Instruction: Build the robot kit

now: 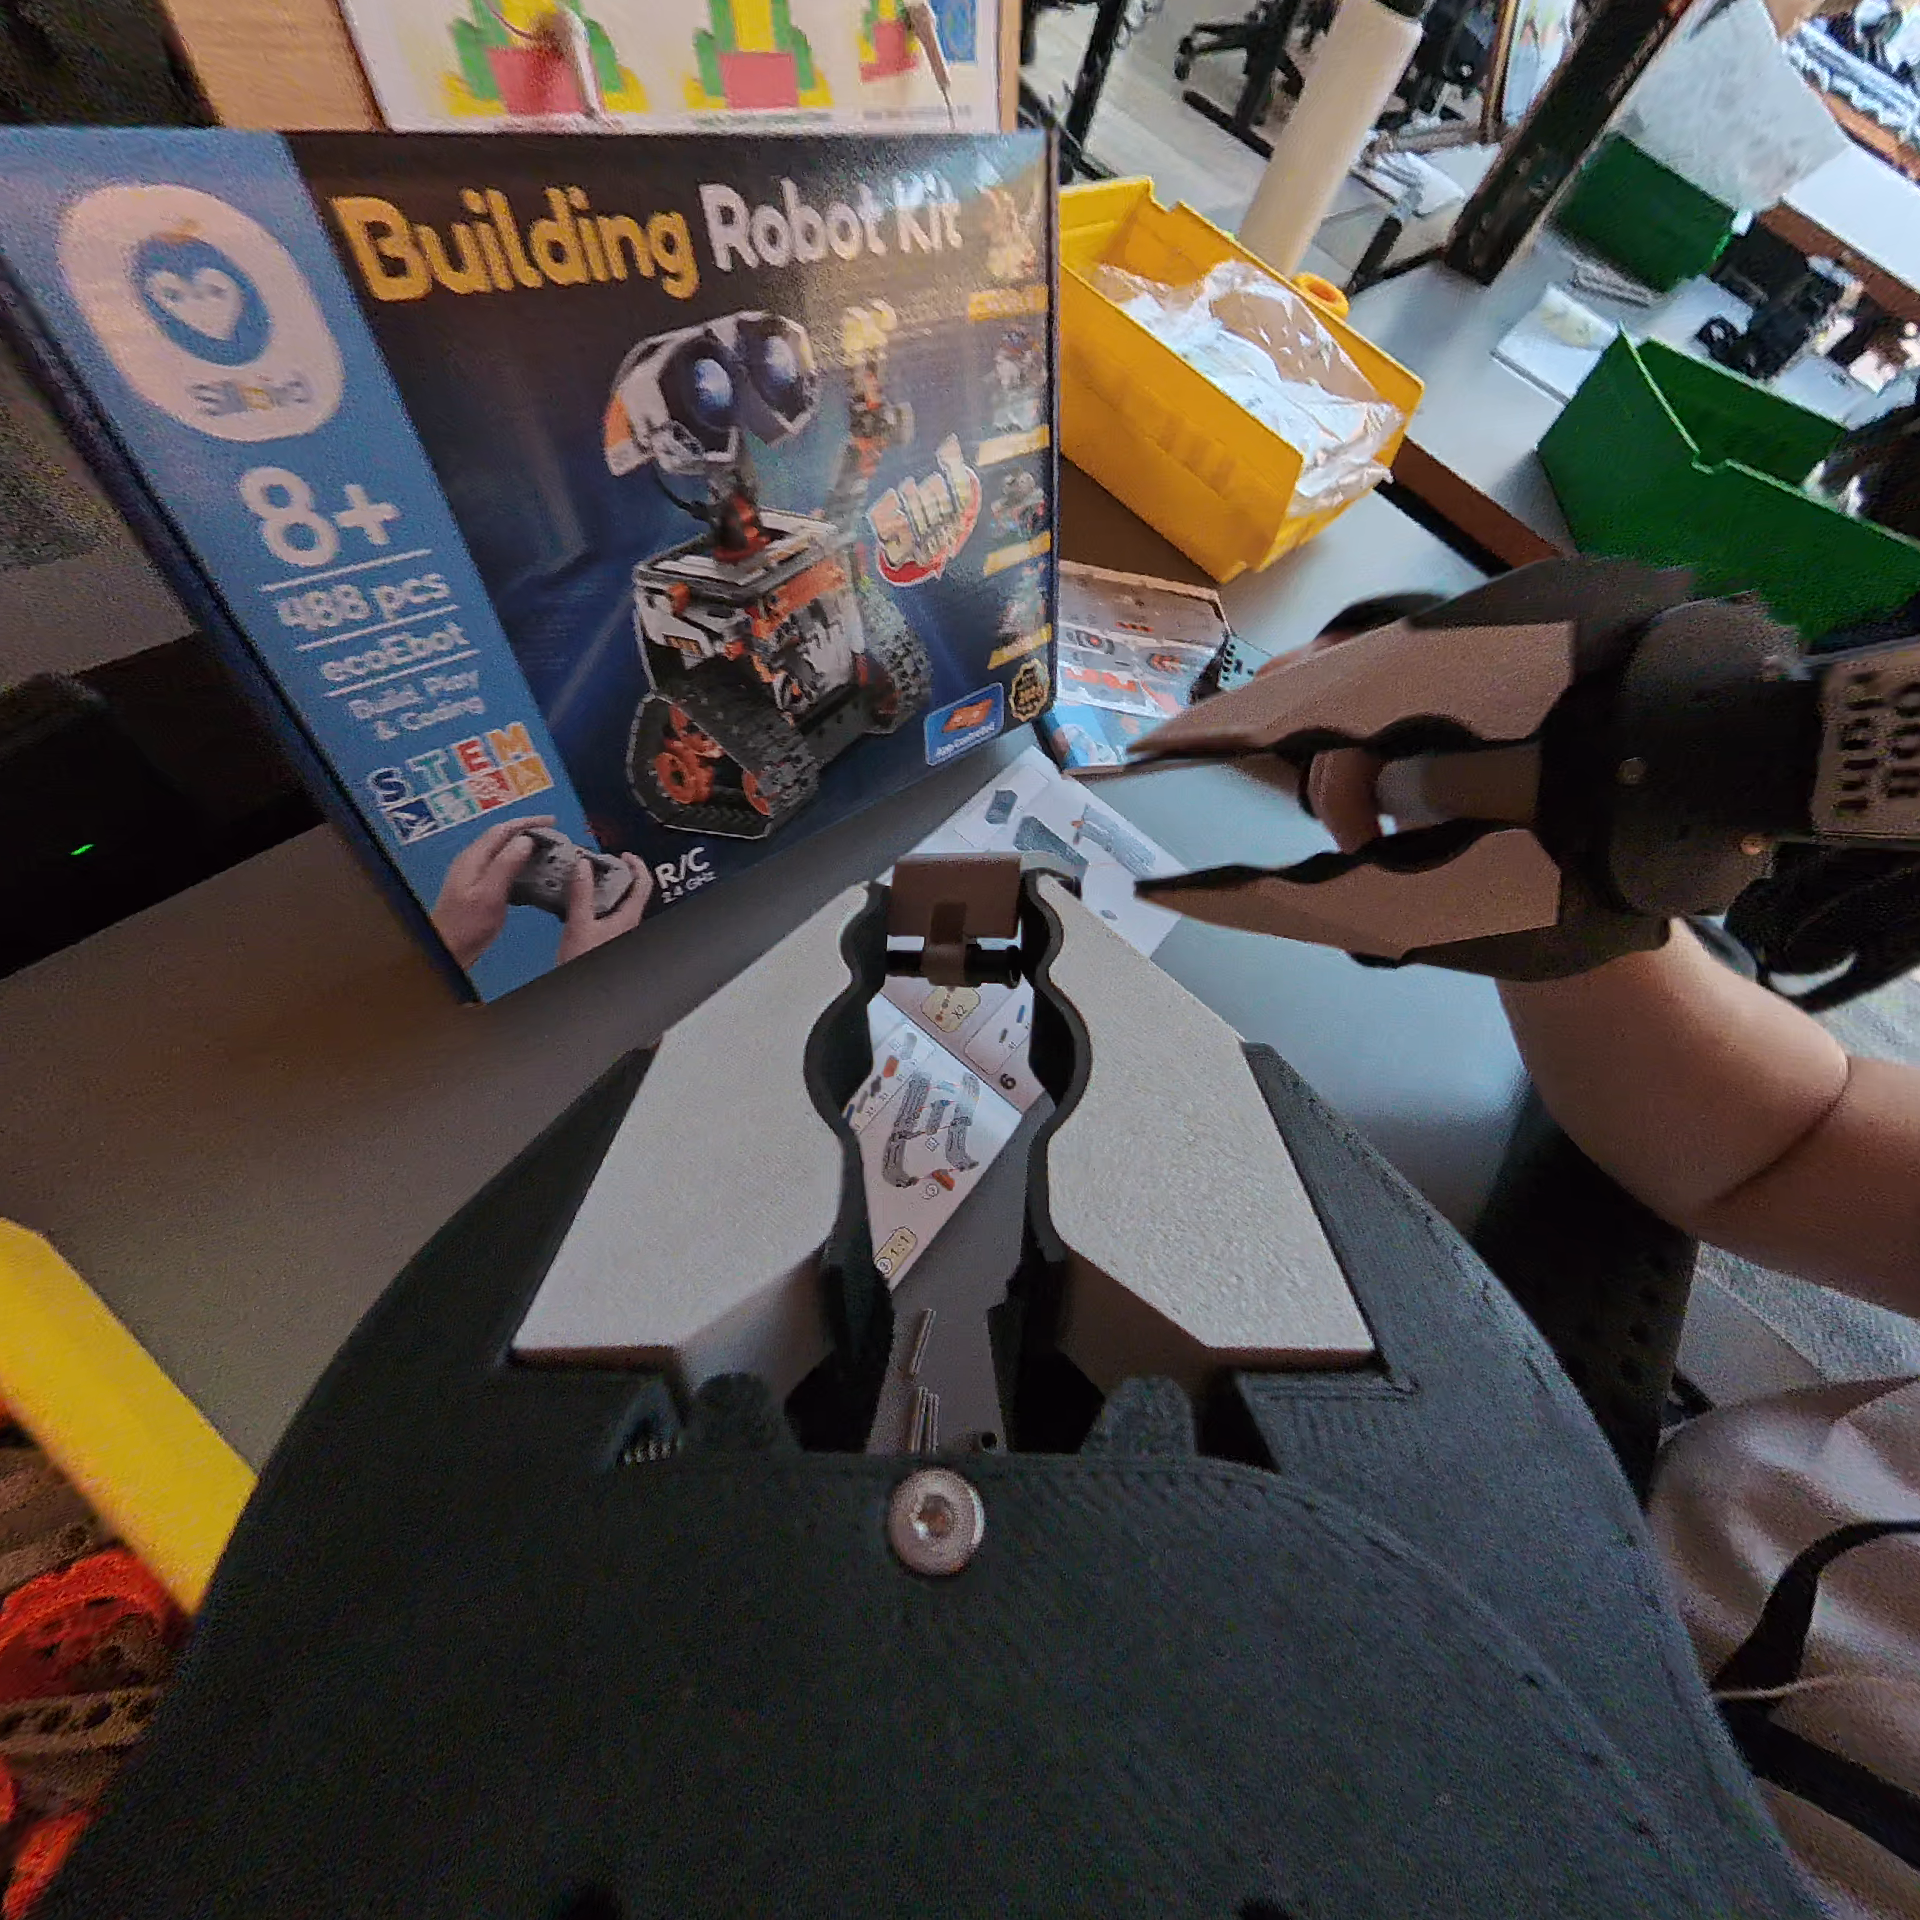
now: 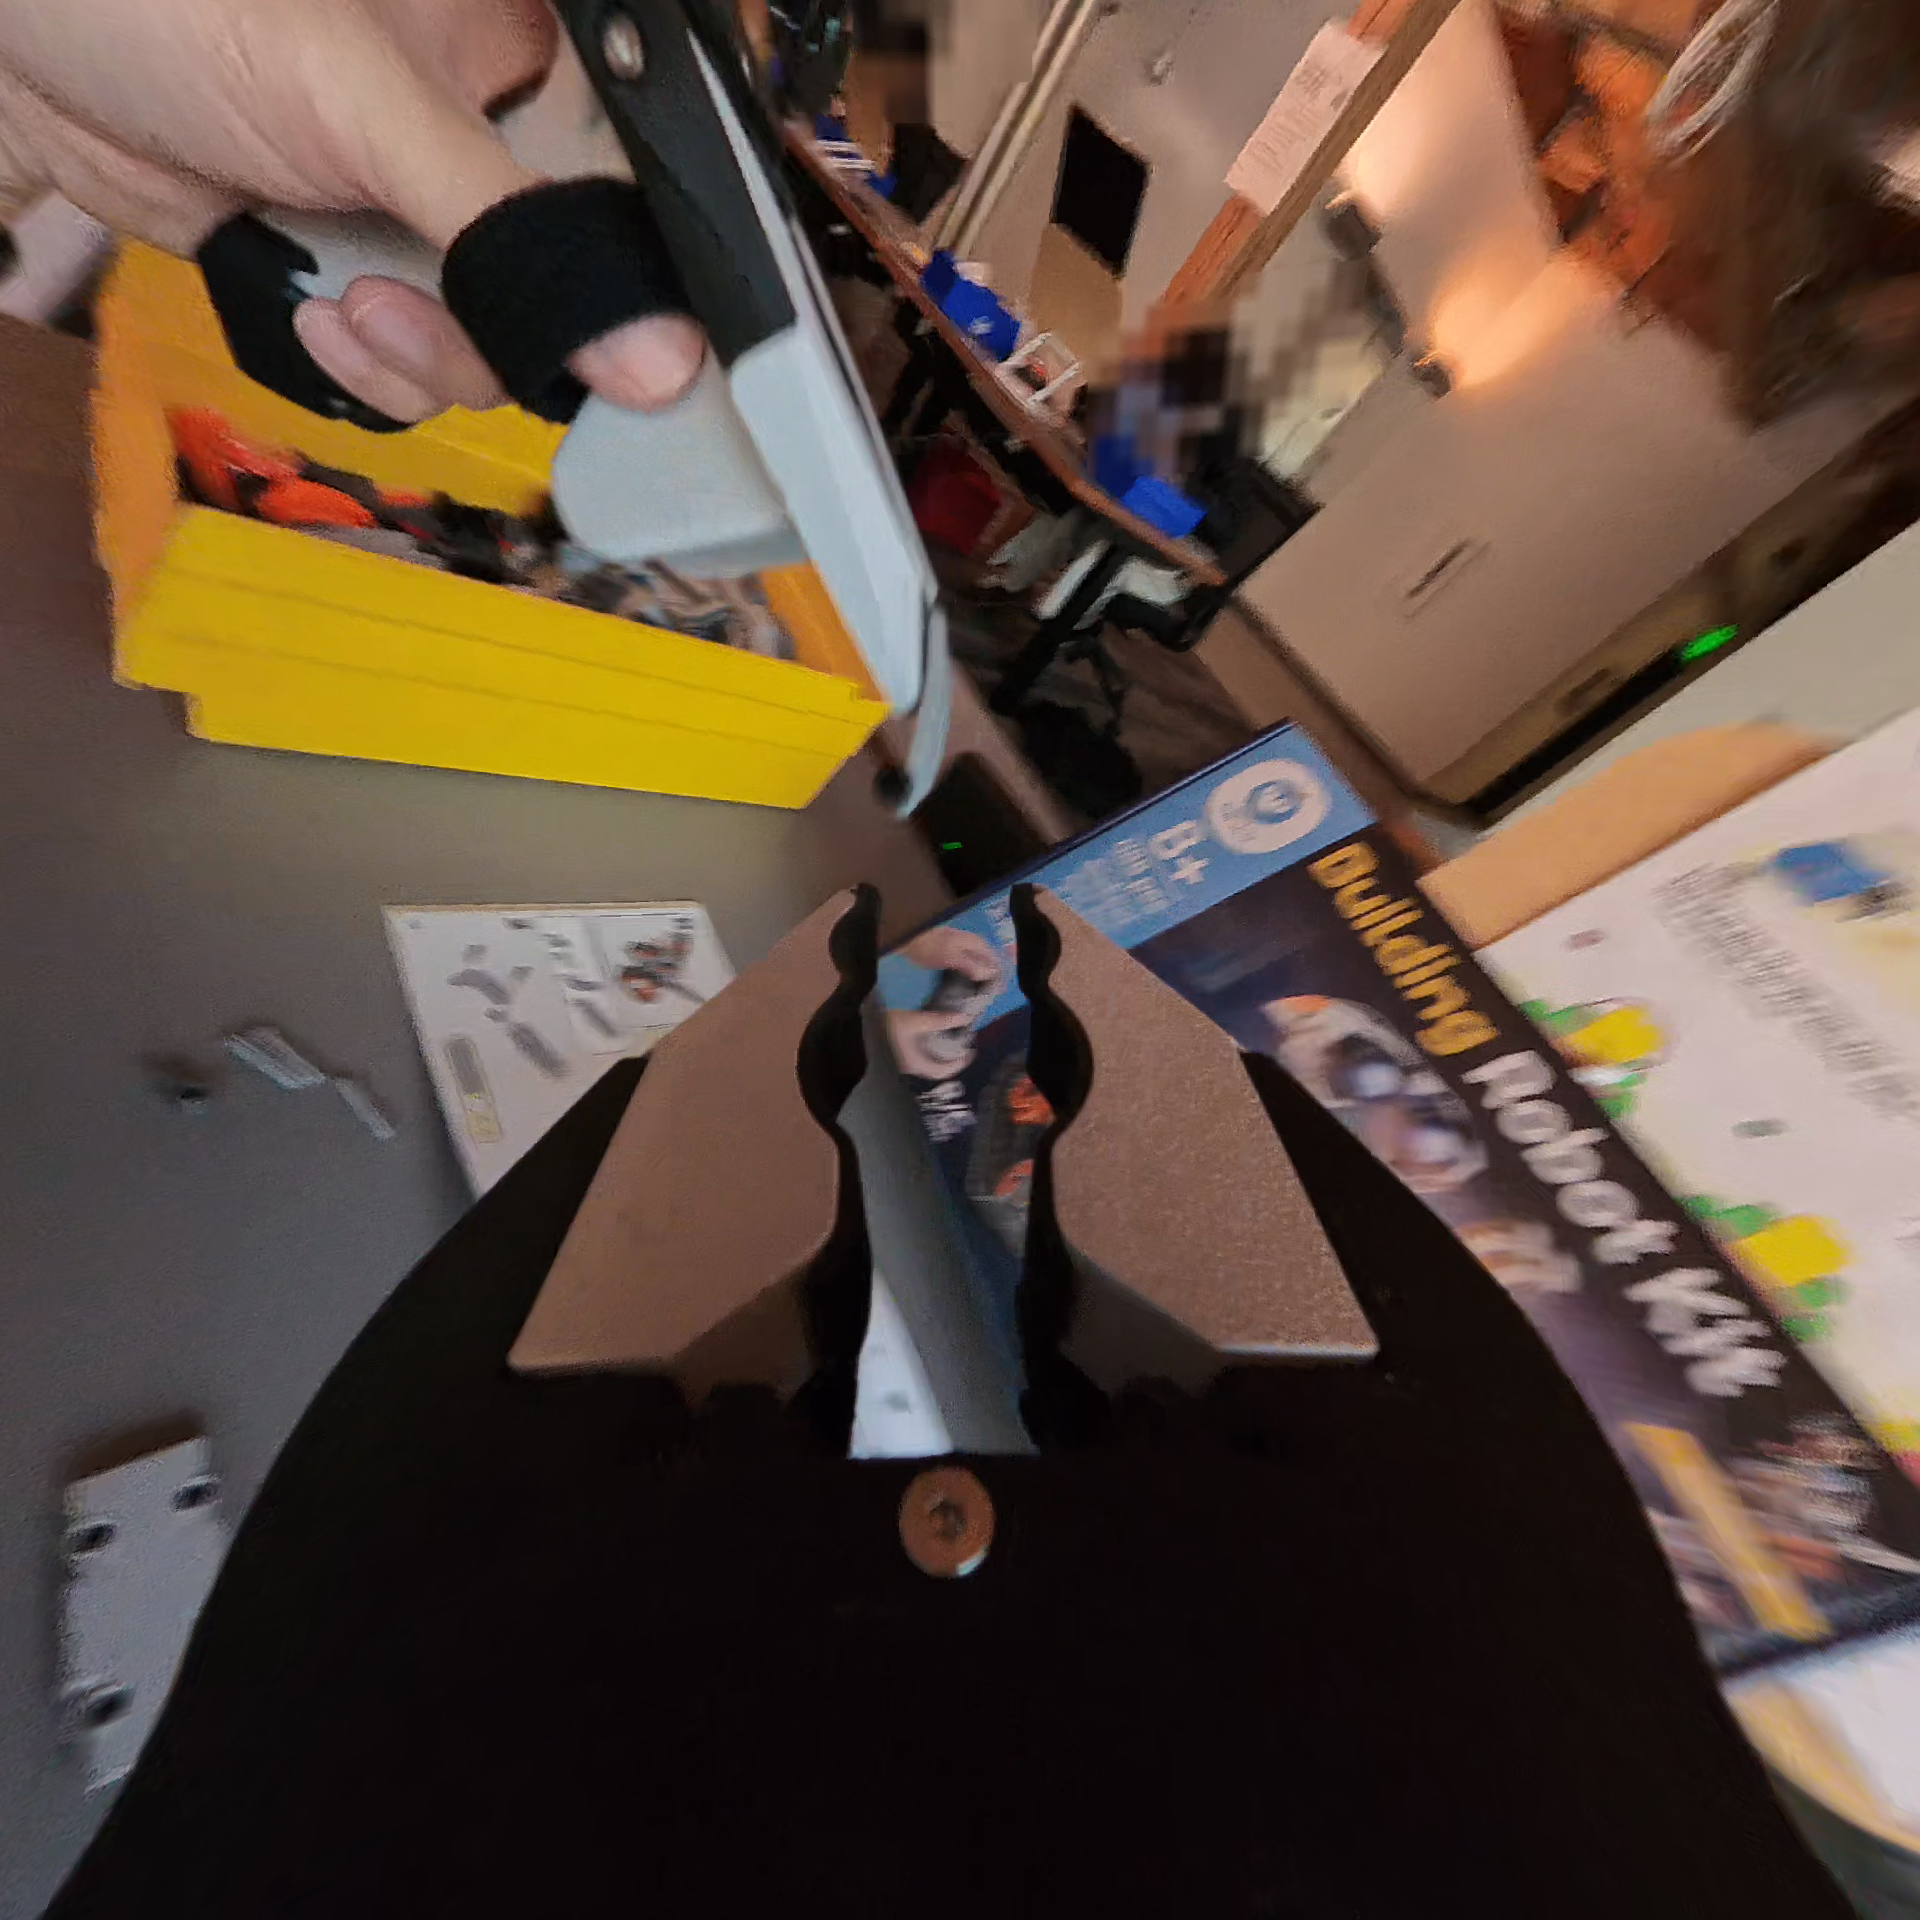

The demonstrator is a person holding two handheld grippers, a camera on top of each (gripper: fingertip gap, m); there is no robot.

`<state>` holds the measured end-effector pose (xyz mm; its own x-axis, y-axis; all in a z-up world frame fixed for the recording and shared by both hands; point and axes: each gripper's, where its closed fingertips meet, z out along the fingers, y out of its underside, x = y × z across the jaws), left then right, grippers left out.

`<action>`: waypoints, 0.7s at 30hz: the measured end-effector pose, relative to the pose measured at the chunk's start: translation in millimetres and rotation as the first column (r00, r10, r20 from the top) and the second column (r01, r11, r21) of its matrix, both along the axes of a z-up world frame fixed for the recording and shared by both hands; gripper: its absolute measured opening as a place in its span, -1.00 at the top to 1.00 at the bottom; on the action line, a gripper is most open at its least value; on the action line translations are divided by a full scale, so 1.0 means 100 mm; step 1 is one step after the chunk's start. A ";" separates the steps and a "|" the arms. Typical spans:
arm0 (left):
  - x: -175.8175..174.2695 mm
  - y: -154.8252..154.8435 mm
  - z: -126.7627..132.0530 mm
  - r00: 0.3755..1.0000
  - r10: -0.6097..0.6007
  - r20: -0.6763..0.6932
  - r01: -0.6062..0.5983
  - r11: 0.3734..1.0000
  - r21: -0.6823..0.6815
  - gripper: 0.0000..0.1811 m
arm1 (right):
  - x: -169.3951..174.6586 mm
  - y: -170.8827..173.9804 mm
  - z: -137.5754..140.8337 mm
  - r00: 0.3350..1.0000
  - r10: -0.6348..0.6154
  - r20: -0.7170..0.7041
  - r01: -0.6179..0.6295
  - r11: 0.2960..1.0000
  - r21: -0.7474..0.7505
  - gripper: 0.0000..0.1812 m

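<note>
- Left wrist view: the left gripper (image 1: 961, 914) is clenched on a small grey part (image 1: 951, 902) with a dark pin across it, held at the fingertips above a manual (image 1: 940, 1122) lying open on the grey table (image 1: 260, 1091).
- A kit box (image 1: 582, 540) stands upright just behind the part.
- Beyond the box, a yellow bin (image 1: 1174, 457) holds clear plastic bags (image 1: 1257, 364); a green bin (image 1: 1714, 509) sits further right, contents hidden.
- A second yellow bin (image 1: 94, 1361) shows at the left edge, with orange and black pieces (image 1: 73, 1652) below it.
- The right gripper (image 1: 1143, 821) comes in from the right, fingers parted and holding nothing, tips near the part but apart from it.
- Right wrist view: the right gripper (image 2: 945, 904) stands released and empty, pointing at the box (image 2: 1247, 1039).
- The left gripper (image 2: 914, 758) hangs from a hand (image 2: 343, 197) at upper left; its grip cannot be told here.
- Behind it, a yellow bin (image 2: 468, 675) holds orange, black and grey pieces (image 2: 312, 499).
- The manual (image 2: 551, 1008) lies flat, with loose grey parts (image 2: 281, 1060) left of it and a grey plate (image 2: 125, 1579) nearer the camera.
</note>
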<state>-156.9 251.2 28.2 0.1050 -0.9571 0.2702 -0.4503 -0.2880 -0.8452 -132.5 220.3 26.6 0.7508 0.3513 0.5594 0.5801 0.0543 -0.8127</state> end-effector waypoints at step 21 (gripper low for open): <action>-0.28 0.22 0.32 0.982 0.101 0.161 -0.096 0.995 -0.041 0.74 | -0.77 -0.18 -1.70 0.936 0.323 -0.143 -0.342 0.731 -0.591 0.82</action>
